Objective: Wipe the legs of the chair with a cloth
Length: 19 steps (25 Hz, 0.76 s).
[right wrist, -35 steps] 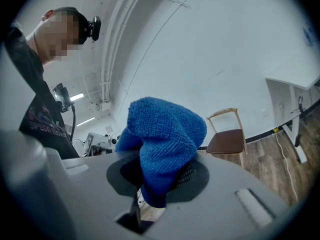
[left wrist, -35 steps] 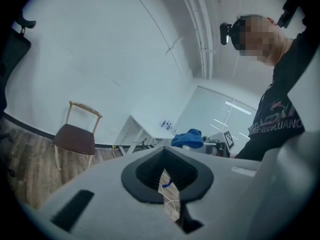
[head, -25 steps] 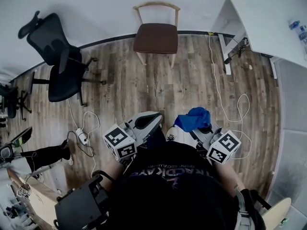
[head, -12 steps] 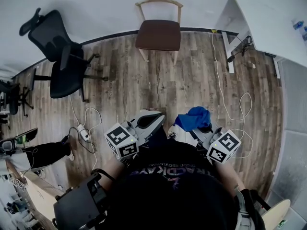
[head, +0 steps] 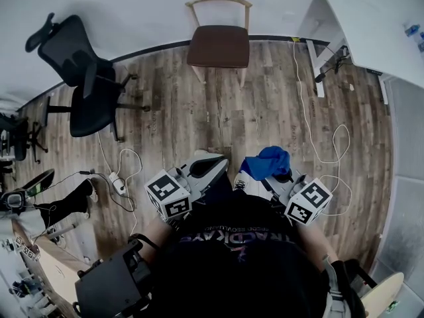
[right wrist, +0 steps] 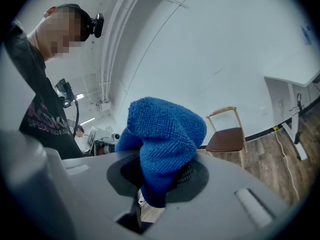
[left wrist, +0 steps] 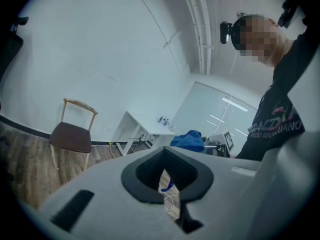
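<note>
Office chair (head: pixel 85 85) at far left. Power strip (head: pixel 114 185) and its loose lead lie on the floor (head: pixel 199 124) by the person's left side.

Left claw (head: pixel 211 167): jaws drawn together, nothing in them.

Wooden chair (head: pixel 218 45) stands at the wall, well apart from both claws; legs not yet reached.

Right claw (head: pixel 260 179): clamped on the blue cloth (head: pixel 270 161), which is bunched and pinched by one small fold.

Risks: the fold may pull free when dragged along a leg. The white cable (head: pixel 331 152) at right could catch a foot on the approach.

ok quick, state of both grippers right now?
left gripper: shut, nothing between its jaws.
right gripper: shut on the blue cloth.
</note>
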{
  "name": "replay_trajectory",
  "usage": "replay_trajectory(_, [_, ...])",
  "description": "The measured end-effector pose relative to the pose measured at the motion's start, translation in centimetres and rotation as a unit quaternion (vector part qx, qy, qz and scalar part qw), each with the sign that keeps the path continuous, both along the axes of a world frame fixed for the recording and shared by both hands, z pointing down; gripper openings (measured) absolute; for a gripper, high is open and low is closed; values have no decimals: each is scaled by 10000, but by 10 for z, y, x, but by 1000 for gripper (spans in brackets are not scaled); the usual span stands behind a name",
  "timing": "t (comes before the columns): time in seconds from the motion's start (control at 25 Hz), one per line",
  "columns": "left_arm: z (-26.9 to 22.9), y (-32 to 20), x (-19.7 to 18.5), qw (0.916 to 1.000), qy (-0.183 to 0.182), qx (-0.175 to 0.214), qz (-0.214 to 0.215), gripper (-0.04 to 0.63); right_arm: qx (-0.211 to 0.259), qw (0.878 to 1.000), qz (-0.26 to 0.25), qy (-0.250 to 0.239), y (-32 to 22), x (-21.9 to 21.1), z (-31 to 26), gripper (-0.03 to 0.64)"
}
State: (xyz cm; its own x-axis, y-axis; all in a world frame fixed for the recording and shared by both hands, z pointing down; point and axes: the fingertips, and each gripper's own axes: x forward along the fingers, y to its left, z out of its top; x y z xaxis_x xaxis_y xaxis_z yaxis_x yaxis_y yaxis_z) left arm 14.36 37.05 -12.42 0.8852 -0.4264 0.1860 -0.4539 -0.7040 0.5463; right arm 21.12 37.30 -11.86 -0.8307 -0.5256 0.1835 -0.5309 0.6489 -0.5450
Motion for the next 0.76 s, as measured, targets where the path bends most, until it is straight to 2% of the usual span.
replay_trajectory(0.76, [-5,18,-16,9999,62,97,-41,0,112,9999,-20,-5,18,-19,-5,80])
